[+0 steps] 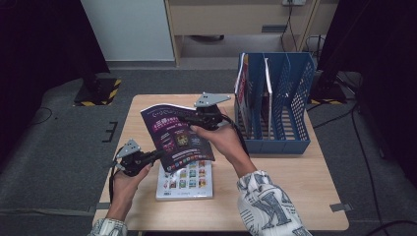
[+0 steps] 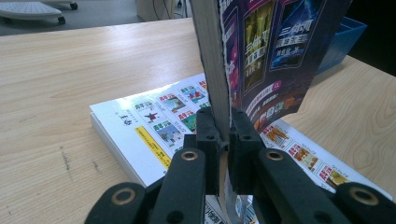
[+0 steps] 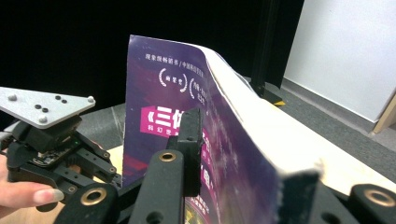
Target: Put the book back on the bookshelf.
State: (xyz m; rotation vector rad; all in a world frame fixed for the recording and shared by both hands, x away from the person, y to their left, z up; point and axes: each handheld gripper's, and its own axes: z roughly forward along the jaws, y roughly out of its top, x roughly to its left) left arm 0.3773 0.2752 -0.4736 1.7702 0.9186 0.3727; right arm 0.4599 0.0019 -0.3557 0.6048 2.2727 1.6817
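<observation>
A purple paperback (image 1: 177, 137) hangs tilted above the table, held from two sides. My left gripper (image 1: 155, 156) is shut on its lower left corner; in the left gripper view the jaws (image 2: 224, 130) pinch the page block (image 2: 212, 56) beside the purple cover (image 2: 271, 51). My right gripper (image 1: 196, 119) is shut on the book's upper right edge, one jaw on the cover (image 3: 177, 93) and the other behind the pages. A white book (image 1: 187, 179) with rows of small pictures lies flat under it on the table (image 2: 154, 126).
A blue file rack (image 1: 275, 103) stands at the table's right back, with thin books upright in its left slots. Bare wooden tabletop (image 1: 295, 187) lies in front of the rack and along the left edge. The left gripper (image 3: 46, 135) appears across the book in the right gripper view.
</observation>
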